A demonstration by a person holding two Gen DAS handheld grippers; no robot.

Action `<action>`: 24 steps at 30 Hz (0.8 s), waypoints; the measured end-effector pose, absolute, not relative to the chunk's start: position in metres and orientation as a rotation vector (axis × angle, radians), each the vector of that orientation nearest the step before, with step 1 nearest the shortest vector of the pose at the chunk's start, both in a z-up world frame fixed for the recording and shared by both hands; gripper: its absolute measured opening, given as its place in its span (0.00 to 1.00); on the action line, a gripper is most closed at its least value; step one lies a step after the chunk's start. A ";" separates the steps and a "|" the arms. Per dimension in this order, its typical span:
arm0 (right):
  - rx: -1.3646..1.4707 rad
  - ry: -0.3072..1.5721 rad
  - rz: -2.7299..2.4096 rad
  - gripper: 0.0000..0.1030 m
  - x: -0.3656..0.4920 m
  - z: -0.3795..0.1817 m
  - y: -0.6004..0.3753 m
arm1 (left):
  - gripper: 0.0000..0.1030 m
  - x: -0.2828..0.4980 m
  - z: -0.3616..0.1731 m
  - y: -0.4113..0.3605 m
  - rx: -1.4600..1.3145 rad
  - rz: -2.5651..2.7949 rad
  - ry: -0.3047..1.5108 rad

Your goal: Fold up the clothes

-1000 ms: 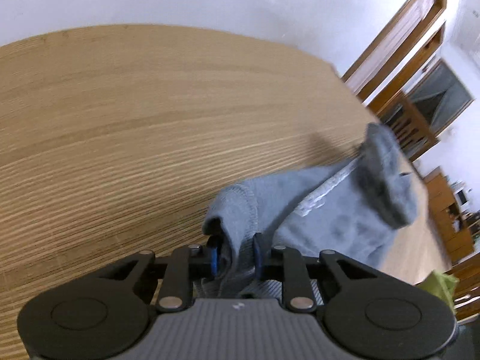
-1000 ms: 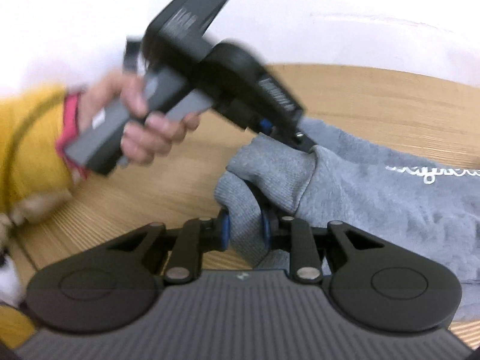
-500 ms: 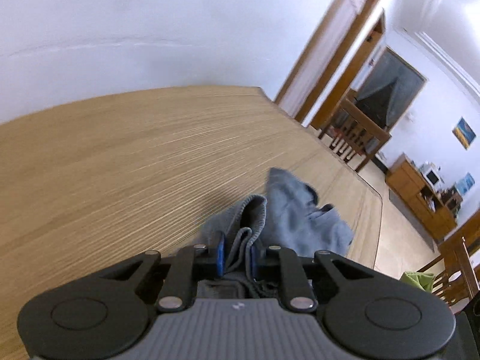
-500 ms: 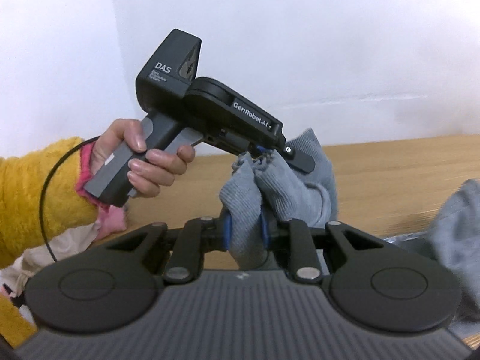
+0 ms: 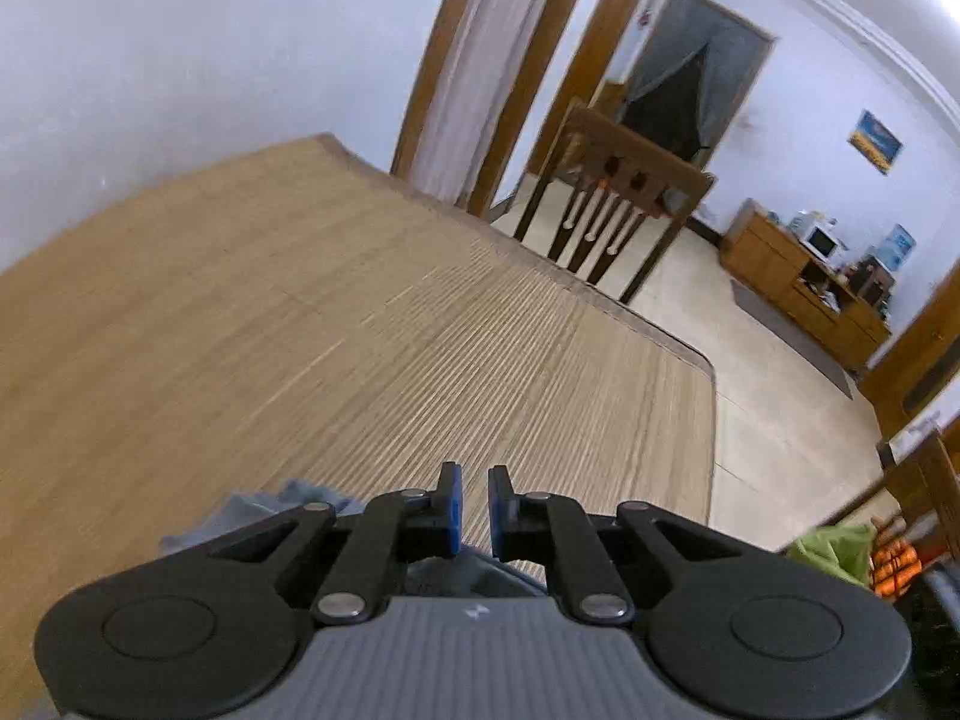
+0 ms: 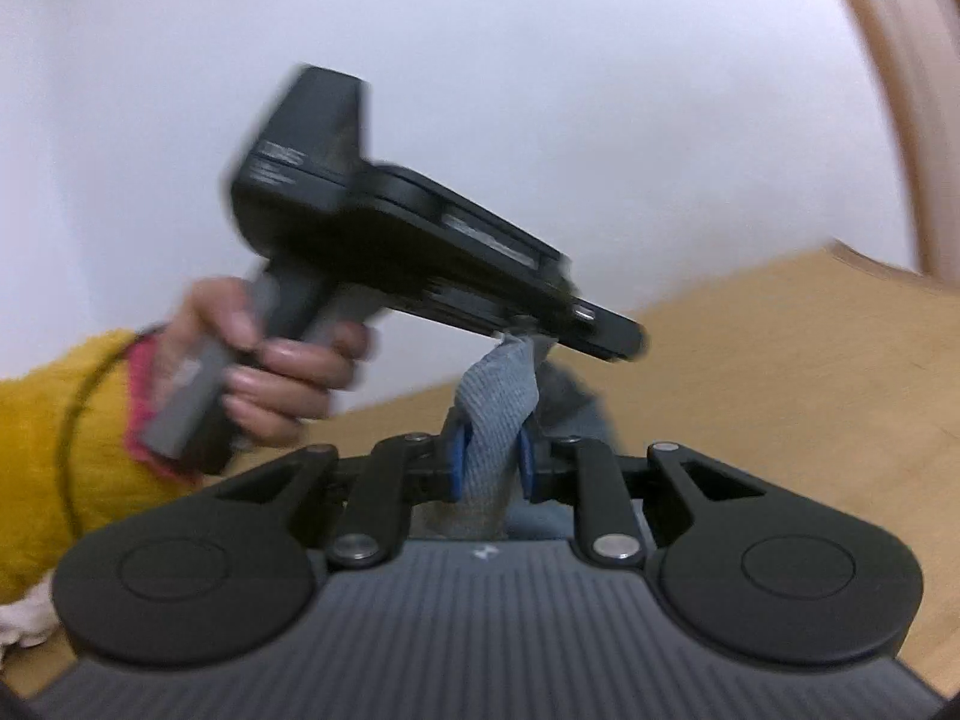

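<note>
Garment [image 6: 492,414] now hoisted, hanging vertical

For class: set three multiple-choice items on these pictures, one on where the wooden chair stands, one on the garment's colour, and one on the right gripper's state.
1. Where does the wooden chair stand?
A. On the table
B. On the floor beyond the far edge of the table
C. Lying tipped over on the floor

2. What colour is the garment?
A. Grey
B. Red
C. Green

3. What is the state of the right gripper?
A. Wide open and empty
B. Shut on nothing
C. Shut on the garment

Answers:
1 B, since the chair's legs meet the floor behind the table edge.
2 A, since the knit is plainly grey.
3 C, since the cloth fills the gap between its jaws.
</note>
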State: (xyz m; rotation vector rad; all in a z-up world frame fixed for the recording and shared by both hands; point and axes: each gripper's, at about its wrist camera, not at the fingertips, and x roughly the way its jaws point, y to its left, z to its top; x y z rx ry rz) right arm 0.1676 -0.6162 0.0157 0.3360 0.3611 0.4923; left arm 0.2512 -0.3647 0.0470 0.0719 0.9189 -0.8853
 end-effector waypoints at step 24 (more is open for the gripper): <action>0.350 0.631 0.644 0.76 0.223 -0.043 -0.663 | 0.67 0.143 -0.015 -0.284 0.113 -0.341 0.935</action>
